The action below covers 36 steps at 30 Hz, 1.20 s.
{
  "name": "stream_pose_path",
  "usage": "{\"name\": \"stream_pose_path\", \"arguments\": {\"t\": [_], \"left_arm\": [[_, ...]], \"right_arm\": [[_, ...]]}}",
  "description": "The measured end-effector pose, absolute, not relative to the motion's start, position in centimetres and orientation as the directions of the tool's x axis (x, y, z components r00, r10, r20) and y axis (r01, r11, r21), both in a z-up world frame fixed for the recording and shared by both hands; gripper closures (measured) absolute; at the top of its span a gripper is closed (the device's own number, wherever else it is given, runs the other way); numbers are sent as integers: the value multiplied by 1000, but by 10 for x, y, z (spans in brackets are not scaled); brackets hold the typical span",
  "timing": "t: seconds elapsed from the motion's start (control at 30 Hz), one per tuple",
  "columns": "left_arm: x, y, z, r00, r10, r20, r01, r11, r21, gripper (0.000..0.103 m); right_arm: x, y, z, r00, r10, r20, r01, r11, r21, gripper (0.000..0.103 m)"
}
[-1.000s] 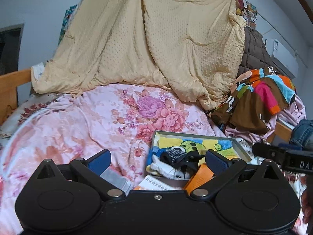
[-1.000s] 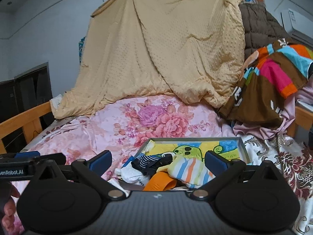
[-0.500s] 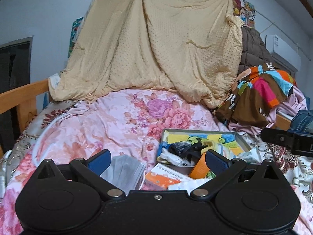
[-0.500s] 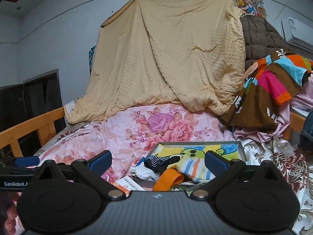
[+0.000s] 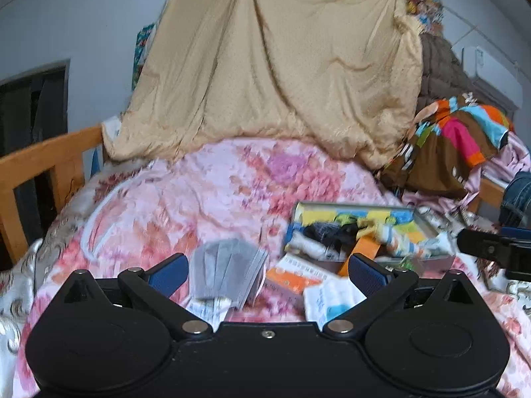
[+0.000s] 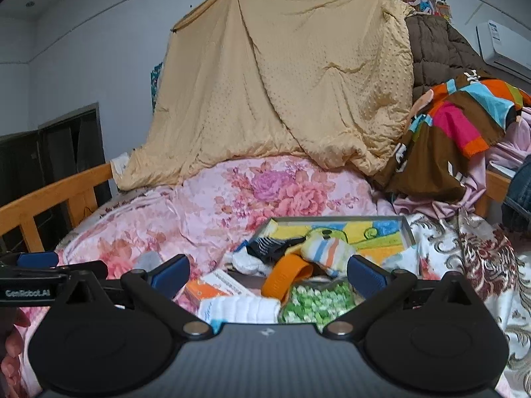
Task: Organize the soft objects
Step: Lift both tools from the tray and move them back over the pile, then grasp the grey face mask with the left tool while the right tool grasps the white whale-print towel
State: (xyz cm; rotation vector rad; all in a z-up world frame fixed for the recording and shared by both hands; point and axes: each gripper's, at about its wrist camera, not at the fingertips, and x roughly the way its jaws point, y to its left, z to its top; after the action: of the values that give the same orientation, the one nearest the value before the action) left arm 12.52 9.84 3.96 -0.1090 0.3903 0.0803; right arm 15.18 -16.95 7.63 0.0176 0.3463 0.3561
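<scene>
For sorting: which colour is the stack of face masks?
Grey; the face masks show best in the left wrist view.

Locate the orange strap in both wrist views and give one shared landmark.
Left wrist: orange strap lies right of centre, at the tray's near edge.
Right wrist: orange strap curls at centre, below the striped sock.
Shared landmark: the tan blanket hanging behind.

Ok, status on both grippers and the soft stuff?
Left gripper open, empty. Right gripper open, empty. Socks heaped in tray; grey masks loose on bed. Orange strap crosses the socks.
</scene>
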Motion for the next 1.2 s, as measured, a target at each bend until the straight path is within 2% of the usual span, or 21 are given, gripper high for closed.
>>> {"name": "stream_pose_path", "arguments": {"t": [0.47,0.97,1.2], "left_arm": [[149,111,12,849,92,-521,-166,981,-98,1],[165,100,-7,767,38,-640,-90,995,-49,1],[186,105,-4,743,34,-669,-33,999,14,1]], "right_arm": [[154,-165,43,839,356,-411,-353,932,87,0],[157,-142,10,784,355,-509,-417,909,-9,0],[159,-138,-7,774,365,-518,-446,894,-37,0]]}}
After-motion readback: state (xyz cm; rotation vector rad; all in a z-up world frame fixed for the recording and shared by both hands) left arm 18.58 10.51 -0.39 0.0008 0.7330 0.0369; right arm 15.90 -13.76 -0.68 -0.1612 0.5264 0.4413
